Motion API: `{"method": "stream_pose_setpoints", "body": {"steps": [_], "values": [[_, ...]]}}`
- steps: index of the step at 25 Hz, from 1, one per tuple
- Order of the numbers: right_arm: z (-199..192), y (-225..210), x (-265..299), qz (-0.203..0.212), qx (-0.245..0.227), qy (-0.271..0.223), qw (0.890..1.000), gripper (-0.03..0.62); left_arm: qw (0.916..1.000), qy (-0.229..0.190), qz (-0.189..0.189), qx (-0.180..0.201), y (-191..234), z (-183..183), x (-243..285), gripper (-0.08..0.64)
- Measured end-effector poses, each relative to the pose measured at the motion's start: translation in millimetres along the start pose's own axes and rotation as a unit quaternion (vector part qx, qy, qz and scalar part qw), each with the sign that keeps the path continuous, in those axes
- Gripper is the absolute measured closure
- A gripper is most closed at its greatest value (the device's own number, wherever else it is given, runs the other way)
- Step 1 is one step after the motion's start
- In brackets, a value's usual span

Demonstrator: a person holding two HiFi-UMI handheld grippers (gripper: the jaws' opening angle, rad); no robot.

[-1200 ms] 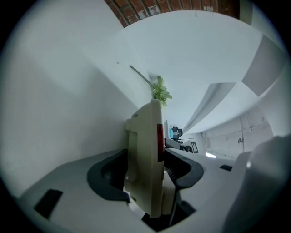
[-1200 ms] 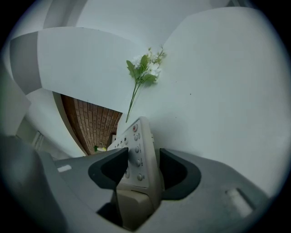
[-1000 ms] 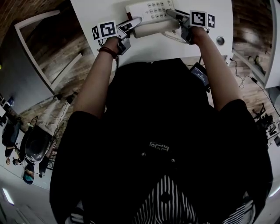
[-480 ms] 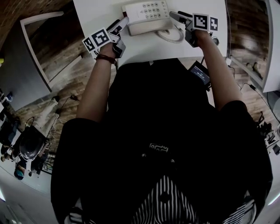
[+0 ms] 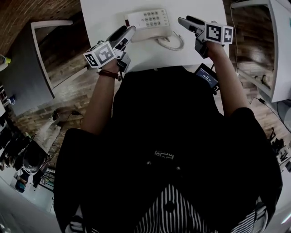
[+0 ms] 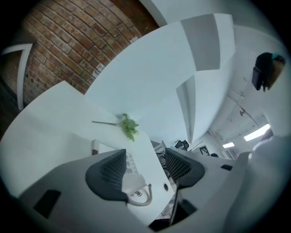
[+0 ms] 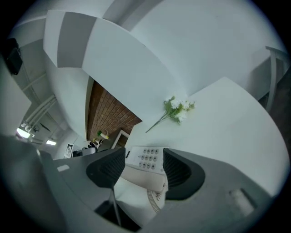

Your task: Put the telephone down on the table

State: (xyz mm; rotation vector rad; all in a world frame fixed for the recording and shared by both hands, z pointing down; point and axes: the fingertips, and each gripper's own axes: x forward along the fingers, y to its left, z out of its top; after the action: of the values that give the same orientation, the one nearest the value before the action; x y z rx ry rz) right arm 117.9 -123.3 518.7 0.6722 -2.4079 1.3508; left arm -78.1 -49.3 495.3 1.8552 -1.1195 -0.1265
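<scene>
The white telephone (image 5: 148, 22) lies flat on the white table (image 5: 104, 13), keypad up, its coiled cord (image 5: 172, 42) curled at its near right. My left gripper (image 5: 126, 32) hovers just off the phone's near left corner; its jaws are wide and closing slightly, with nothing between them. My right gripper (image 5: 187, 21) is open, a little to the right of the phone and clear of it. The right gripper view looks past the empty right gripper (image 7: 142, 169) at the telephone (image 7: 146, 159). In the left gripper view, the left gripper (image 6: 145, 170) frames the phone's end (image 6: 134, 183).
A sprig of flowers (image 7: 176, 109) lies on the table beyond the phone. A small device with a screen (image 5: 205, 76) hangs at the person's waist, near the table's front edge. A second white table (image 5: 277, 45) stands to the right, and wooden floor lies at the left.
Both grippers have let go of the telephone and drawn back towards the person, jaws wider. The phone stays on the table.
</scene>
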Motion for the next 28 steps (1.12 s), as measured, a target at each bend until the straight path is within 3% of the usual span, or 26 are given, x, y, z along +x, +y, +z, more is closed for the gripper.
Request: {"method": "stream_pose_setpoints", "body": {"steps": [3,5,6,7,8,11,18,22,28], "values": [[16,25,-16,0.01,-0.032,-0.022,0.999,0.344,0.9977,-0.023,-0.006,0.063,-37,18,-2,0.34],[24,47,-27,0.014,-0.072,-0.033,0.997,0.376,0.9943,-0.029,0.004,0.102,-61,25,-5,0.436],[27,61,-31,0.021,-0.099,-0.036,0.994,0.41,0.9927,-0.029,0.009,0.117,-73,28,-6,0.492],[27,76,-35,0.034,-0.127,-0.034,0.991,0.52,0.9917,-0.03,0.008,0.125,-85,31,-6,0.531],[27,90,-38,0.051,-0.15,-0.029,0.987,0.583,0.9914,-0.034,-0.003,0.126,-98,35,-5,0.543],[24,114,-44,0.092,-0.167,-0.025,0.981,0.589,0.9879,-0.039,-0.035,0.146,-131,45,3,0.552],[32,135,-63,0.088,-0.203,-0.062,0.973,0.589,0.969,-0.009,-0.032,0.245,-167,29,11,0.552],[32,136,-66,0.086,-0.219,-0.054,0.97,0.589,0.9635,-0.003,-0.034,0.266,-175,21,13,0.552],[29,132,-65,0.087,-0.205,-0.058,0.973,0.589,0.9643,-0.004,-0.03,0.263,-171,20,11,0.552]]}}
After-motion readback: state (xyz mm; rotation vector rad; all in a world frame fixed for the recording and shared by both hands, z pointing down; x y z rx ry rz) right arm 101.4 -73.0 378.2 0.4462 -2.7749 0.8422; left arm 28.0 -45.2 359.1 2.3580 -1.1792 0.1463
